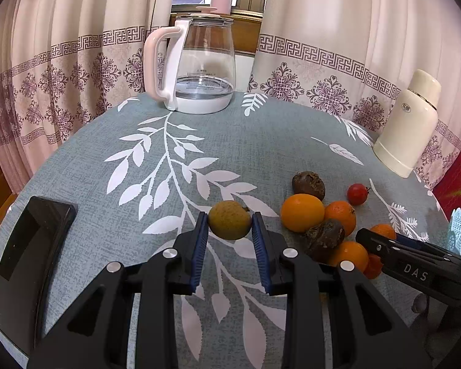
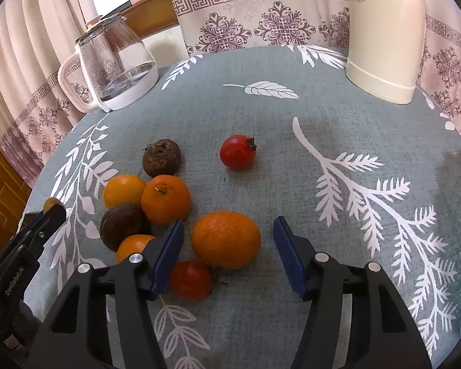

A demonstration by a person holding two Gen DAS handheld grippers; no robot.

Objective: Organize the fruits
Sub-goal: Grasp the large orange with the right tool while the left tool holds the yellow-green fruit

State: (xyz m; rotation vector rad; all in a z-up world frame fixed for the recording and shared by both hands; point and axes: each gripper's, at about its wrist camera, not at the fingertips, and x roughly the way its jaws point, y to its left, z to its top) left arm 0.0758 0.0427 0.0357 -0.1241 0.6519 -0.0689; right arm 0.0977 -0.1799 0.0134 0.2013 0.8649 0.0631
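Observation:
My left gripper [image 1: 229, 222] is shut on a round yellow-brown fruit [image 1: 229, 224], its blue pads pressing both sides just above the leaf-print tablecloth [image 1: 175, 160]. In the right wrist view, my right gripper [image 2: 229, 224] stands open around a large orange [image 2: 226, 239]; neither pad touches it. A cluster lies left of that orange: two oranges [image 2: 166, 200], two dark wrinkled fruits [image 2: 161, 157], another orange partly under the left finger, and a red fruit [image 2: 190, 279] near the gripper base. A second red fruit [image 2: 238, 151] sits alone farther back.
A glass kettle [image 1: 199, 70] with a pink handle stands at the table's far edge, a cream thermos [image 1: 410, 123] at the far right. A black flat device [image 1: 30, 246] lies at the left edge. Curtains hang behind the round table.

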